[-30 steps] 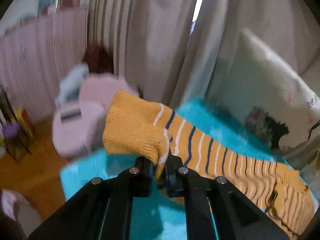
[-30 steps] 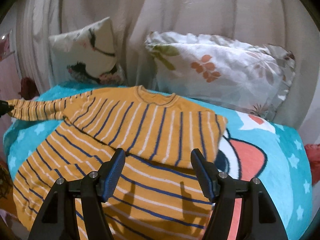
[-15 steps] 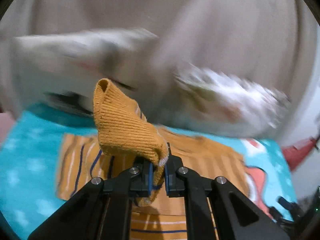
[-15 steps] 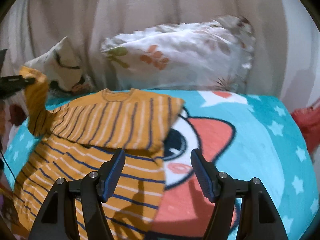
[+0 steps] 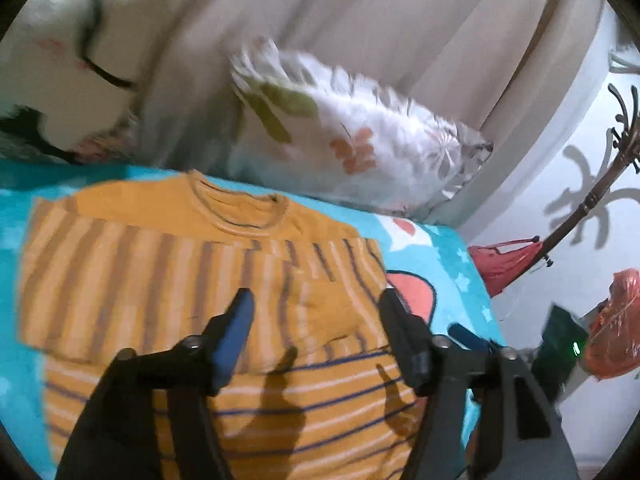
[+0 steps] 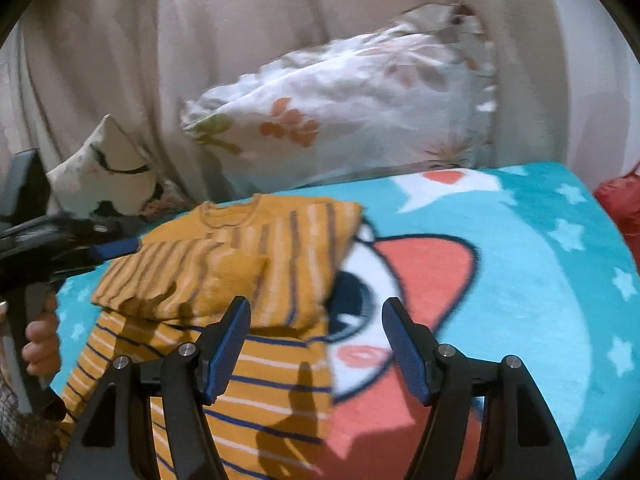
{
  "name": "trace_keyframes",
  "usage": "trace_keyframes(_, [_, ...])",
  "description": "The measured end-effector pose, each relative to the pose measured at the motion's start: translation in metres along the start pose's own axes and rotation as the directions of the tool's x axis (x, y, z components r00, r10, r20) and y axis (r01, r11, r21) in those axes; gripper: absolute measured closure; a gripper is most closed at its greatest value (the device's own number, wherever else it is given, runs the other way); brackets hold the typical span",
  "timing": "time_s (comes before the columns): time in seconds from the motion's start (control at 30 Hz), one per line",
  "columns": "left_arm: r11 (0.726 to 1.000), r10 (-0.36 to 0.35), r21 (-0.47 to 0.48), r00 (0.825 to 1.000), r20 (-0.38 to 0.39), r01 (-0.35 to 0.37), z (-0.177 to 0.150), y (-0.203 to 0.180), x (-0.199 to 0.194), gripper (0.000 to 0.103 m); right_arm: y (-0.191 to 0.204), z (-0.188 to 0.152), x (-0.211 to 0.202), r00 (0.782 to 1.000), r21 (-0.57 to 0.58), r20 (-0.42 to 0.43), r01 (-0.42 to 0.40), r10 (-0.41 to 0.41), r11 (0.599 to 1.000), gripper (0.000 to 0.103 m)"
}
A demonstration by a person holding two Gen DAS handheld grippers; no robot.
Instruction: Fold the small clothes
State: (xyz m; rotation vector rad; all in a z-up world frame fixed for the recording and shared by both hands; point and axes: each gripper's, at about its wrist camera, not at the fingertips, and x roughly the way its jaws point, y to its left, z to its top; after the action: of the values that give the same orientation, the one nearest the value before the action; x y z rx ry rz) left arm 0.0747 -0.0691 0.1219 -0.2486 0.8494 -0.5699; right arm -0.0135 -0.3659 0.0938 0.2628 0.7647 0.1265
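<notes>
Sleeves are lying folded across the chest of the striped sweater (image 5: pixel 192 280), which is resting flat on the turquoise cartoon blanket (image 6: pixel 520 280) just ahead of and below both tools. Poised over the garment's middle, the left gripper (image 5: pixel 316 336) is hanging with its jaws spread wide and nothing between them, its blue pads (image 5: pixel 236 332) bare; the right gripper (image 6: pixel 316 344) is hovering over the sweater's right-hand edge, likewise parted and empty. Judging by how the cloth lies, the sleeve-folding step is looking finished, and the lengthwise fold of the body is not yet done: the next move is likely calling for each tool to drop to the hem, which is lying under and behind the fingers, pinch a corner, and carry it forward toward the neckline (image 5: pixel 240 212). To the right of the right gripper, a broad stretch of blanket is offering open room for swinging cloth; ahead, two pillows, the floral pillow (image 6: pixel 340 112) among them, are crowding the collar end against the curtain (image 5: pixel 360 12), so any forward carry is risking a brush with them.
</notes>
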Motion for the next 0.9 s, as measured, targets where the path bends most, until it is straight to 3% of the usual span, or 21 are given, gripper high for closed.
trace_keyframes(0.07, [0.996, 0.087, 0.025, 0.996, 0.03, -0.088, -0.009, 0.01, -0.026, 0.029, 0.012, 0.003, 0.014, 0.999, -0.006, -0.022, -0.042, 0.042, 0.999, 0.03])
trace_keyframes(0.17, [0.962, 0.261, 0.07, 0.963, 0.067, -0.265, -0.028, 0.028, -0.056, 0.029, 0.022, 0.008, 0.039, 0.994, 0.019, -0.064, -0.088, 0.089, 0.996, 0.03])
trace_keyframes(0.23, [0.944, 0.319, 0.063, 0.945, 0.068, -0.323, -0.041, 0.047, -0.074, 0.029, 0.025, 0.013, 0.058, 0.989, 0.047, -0.092, -0.111, 0.115, 0.993, 0.03])
trace_keyframes(0.4, [0.931, 0.364, -0.04, 0.931, 0.036, -0.363, -0.074, 0.102, -0.121, 0.029, 0.042, 0.023, 0.112, 0.978, 0.031, -0.193, -0.074, 0.079, 0.997, 0.03])
trace_keyframes(0.43, [0.925, 0.378, -0.059, 0.925, 0.034, -0.376, -0.08, 0.11, -0.13, 0.029, 0.047, 0.023, 0.122, 0.973, 0.013, -0.221, -0.068, 0.069, 0.998, 0.036])
trace_keyframes(0.47, [0.918, 0.392, -0.081, 0.919, 0.028, -0.389, -0.086, 0.12, -0.138, 0.029, 0.052, 0.022, 0.128, 0.968, -0.008, -0.241, -0.075, 0.071, 0.997, 0.049])
trace_keyframes(0.5, [0.912, 0.401, -0.107, 0.916, 0.023, -0.396, -0.092, 0.13, -0.147, 0.028, 0.056, 0.021, 0.132, 0.962, -0.032, -0.262, -0.091, 0.079, 0.995, 0.081])
trace_keyframes(0.6, [0.904, 0.404, -0.159, 0.915, 0.011, -0.397, -0.106, 0.15, -0.156, 0.024, 0.058, 0.027, 0.126, 0.961, -0.065, -0.256, -0.124, 0.103, 0.99, 0.087])
trace_keyframes(0.67, [0.899, 0.407, -0.175, 0.913, -0.005, -0.402, -0.113, 0.16, -0.15, 0.024, 0.047, 0.035, 0.119, 0.97, -0.048, -0.228, -0.095, 0.081, 0.994, 0.089])
trace_keyframes(0.73, [0.896, 0.399, -0.2, 0.916, -0.036, -0.397, -0.121, 0.172, -0.142, 0.024, 0.035, 0.042, 0.118, 0.979, -0.044, -0.199, 0.026, -0.034, 0.999, 0.101])
trace_keyframes(0.8, [0.9, 0.374, -0.219, 0.926, -0.06, -0.377, -0.126, 0.177, -0.13, 0.024, 0.024, 0.043, 0.12, 0.967, -0.076, -0.167, 0.181, -0.191, 0.981, 0.101])
trace_keyframes(0.83, [0.904, 0.359, -0.224, 0.931, -0.068, -0.364, -0.129, 0.178, -0.124, 0.024, 0.017, 0.042, 0.121, 0.961, -0.067, -0.175, 0.204, -0.212, 0.977, 0.101])
trace_keyframes(0.9, [0.908, 0.341, -0.229, 0.936, -0.084, -0.351, -0.134, 0.179, -0.115, 0.024, 0.008, 0.038, 0.115, 0.971, -0.002, -0.195, 0.14, -0.138, 0.99, 0.098])
